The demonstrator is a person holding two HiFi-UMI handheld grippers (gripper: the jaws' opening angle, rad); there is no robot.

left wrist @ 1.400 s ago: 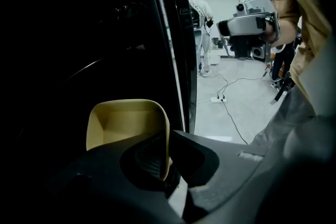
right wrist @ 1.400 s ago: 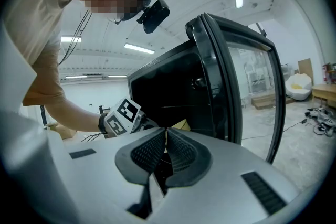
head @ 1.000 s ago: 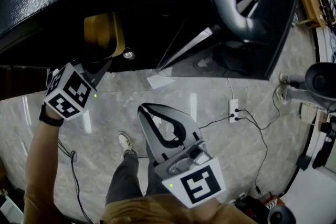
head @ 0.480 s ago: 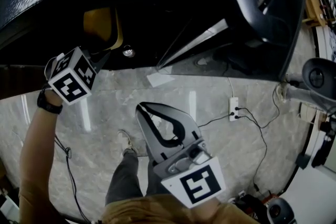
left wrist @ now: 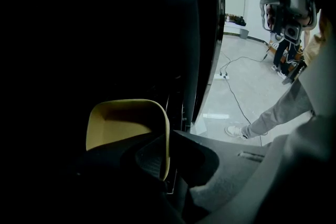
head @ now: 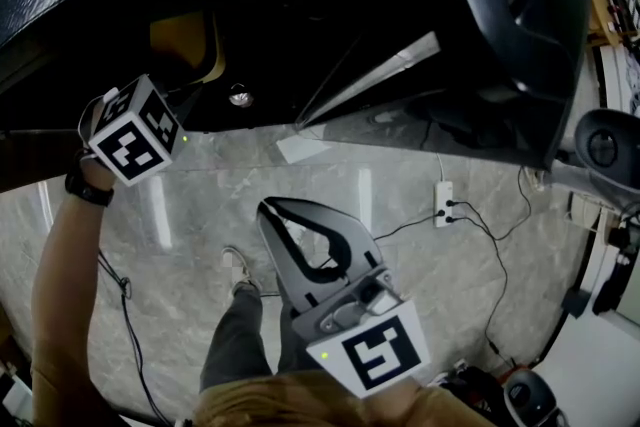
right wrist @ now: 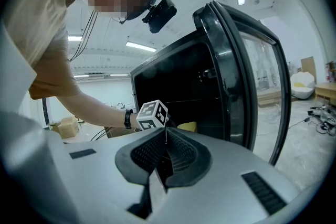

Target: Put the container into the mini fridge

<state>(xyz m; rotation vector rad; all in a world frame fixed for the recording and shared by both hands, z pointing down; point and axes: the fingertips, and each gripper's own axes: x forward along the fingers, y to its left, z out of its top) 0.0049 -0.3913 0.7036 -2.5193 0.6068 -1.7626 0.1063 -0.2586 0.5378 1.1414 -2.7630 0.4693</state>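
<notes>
The left gripper (left wrist: 160, 165) has its fingers closed on the side rim of the yellow container (left wrist: 123, 120), already inside the dark mini fridge (left wrist: 202, 34); the right gripper (right wrist: 165, 152) is closed, empty; if let go before it rests on something, the container could tip or drop

My bare left arm (head: 58, 275) is stretched forward, a dark band (head: 84, 189) on its wrist. My black two-jaw left gripper (left wrist: 164, 162) pinches the rim of the yellow plastic container (left wrist: 123, 120). My grey two-jaw right gripper (head: 272, 208) hangs near my waist, jaws pressed together on nothing.
</notes>
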